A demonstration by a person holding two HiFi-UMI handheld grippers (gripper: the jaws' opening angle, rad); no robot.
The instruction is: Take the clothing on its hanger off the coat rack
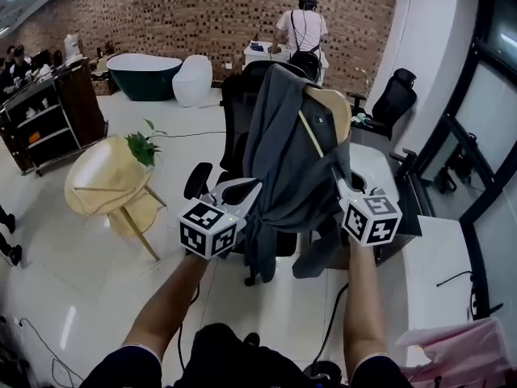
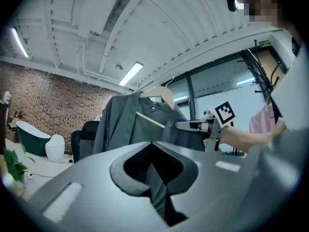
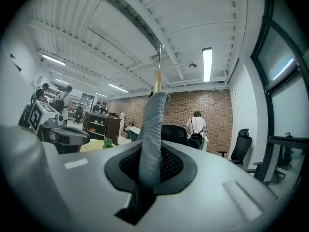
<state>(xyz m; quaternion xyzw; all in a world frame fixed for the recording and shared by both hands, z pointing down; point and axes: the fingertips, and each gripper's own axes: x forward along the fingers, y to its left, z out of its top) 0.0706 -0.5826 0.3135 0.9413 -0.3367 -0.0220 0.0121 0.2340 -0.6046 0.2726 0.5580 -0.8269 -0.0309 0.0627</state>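
A grey garment (image 1: pixel 283 160) hangs on a pale wooden hanger (image 1: pixel 329 103), held up in the air in front of me. My left gripper (image 1: pixel 246 191) is shut on the garment's left edge, and grey cloth fills its notch (image 2: pixel 158 185). At the right shoulder, my right gripper (image 1: pixel 335 180) is shut on the cloth-covered hanger end (image 3: pixel 150 129). In the right gripper view the metal hook (image 3: pixel 160 52) stands free against the ceiling, touching nothing. The black coat rack (image 2: pixel 258 71) stands off to the right in the left gripper view.
A black office chair (image 1: pixel 234 111) stands right behind the garment, beside a white desk (image 1: pixel 380 172). A round wooden table (image 1: pixel 105 180) with a small plant is at the left. A pink garment (image 1: pixel 464 350) lies at the lower right. A person (image 1: pixel 303 31) stands at the far brick wall.
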